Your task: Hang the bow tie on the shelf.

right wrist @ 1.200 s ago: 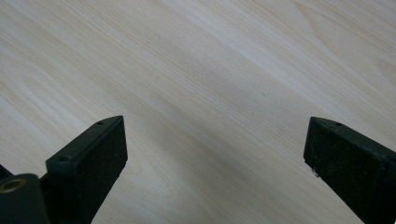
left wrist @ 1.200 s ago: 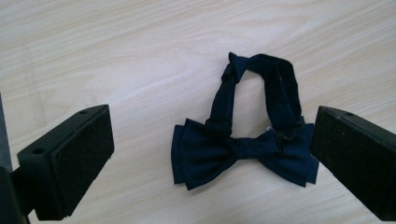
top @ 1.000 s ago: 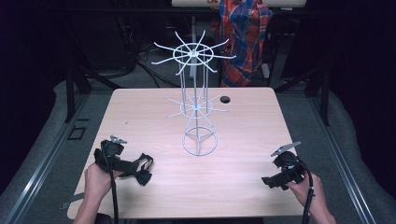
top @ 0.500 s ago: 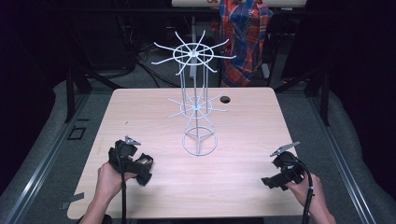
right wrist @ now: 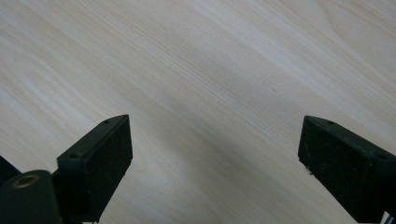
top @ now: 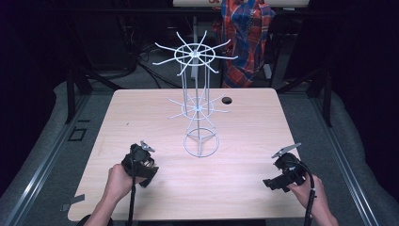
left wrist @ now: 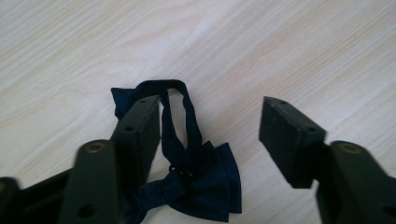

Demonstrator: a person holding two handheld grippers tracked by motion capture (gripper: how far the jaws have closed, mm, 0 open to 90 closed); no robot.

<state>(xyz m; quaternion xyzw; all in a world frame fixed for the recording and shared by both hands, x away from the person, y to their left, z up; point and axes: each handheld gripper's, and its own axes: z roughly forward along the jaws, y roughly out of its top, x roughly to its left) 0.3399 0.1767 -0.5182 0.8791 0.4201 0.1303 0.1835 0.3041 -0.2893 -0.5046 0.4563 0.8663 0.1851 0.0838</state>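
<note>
While the right gripper [right wrist: 215, 158] hangs wide apart over bare table [top: 244, 117], the left gripper [left wrist: 210, 135] has just been closing over the navy bow tie [left wrist: 201, 182]. The tie lies flat on the wood between its jaws, strap looped beside one pad; neither pad pinches it yet. Behind stands the white wire rack [top: 197, 106].
</note>
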